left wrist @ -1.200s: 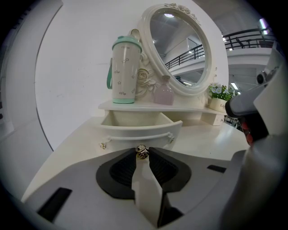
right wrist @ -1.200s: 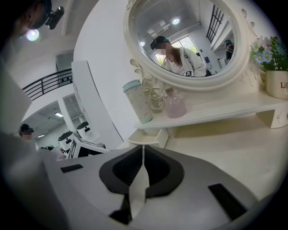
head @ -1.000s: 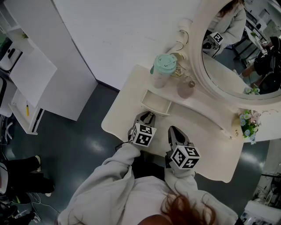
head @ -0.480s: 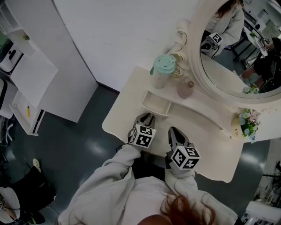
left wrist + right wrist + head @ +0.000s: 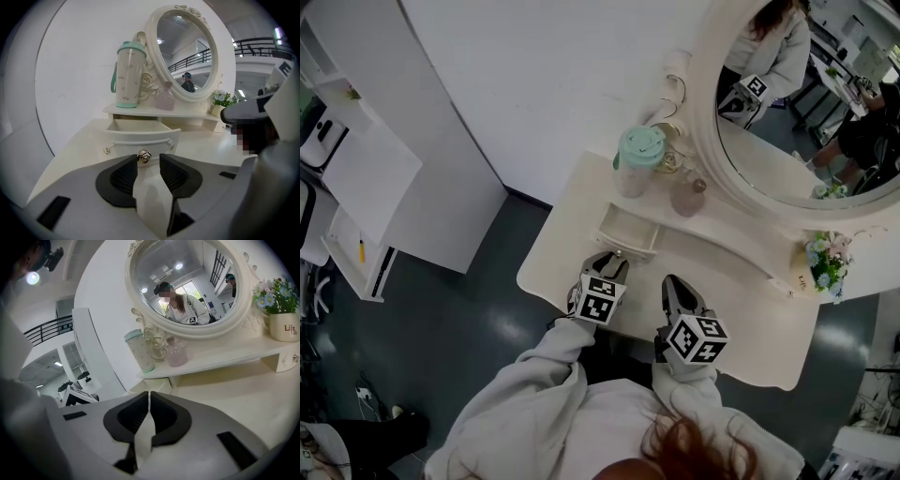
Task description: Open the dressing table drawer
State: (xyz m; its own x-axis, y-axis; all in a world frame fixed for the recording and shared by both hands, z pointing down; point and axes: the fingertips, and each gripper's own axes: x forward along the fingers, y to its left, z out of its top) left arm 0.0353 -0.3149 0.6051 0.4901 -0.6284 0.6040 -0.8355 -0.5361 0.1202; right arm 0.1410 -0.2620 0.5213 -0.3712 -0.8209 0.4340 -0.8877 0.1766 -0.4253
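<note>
The drawer point(image 5: 628, 232) of the dressing table point(image 5: 750, 309) stands pulled out from under the low shelf, its inside bare, just as far out as it was a second ago. What has changed is the left gripper point(image 5: 612, 262). Its jaws have just been opening and now stand apart in front of the drawer. In the left gripper view the small gold knob point(image 5: 144, 157) on the drawer front point(image 5: 140, 140) shows in the gap at the tips of the left gripper point(image 5: 144, 165). The dark pads point(image 5: 119, 178) are clear of it on both sides, so nothing is gripped. The gripper itself sits where it was, right at the drawer front.

The right gripper point(image 5: 675, 284) hovers over the tabletop just to the right of the drawer, in the same spot as before. In its own view the jaws of the right gripper point(image 5: 149, 401) are pressed together with nothing between them.

Behind the drawer, on the shelf, stand a mint-lidded tumbler point(image 5: 636, 161) and a pink bottle point(image 5: 687, 197). The oval mirror point(image 5: 724, 178) rises beyond them, and a flower pot point(image 5: 827, 262) sits far to the drawer's right.

Far to the drawer's left, at the edge of the head view, the dark-clothed person on the floor has slid almost out of frame.
</note>
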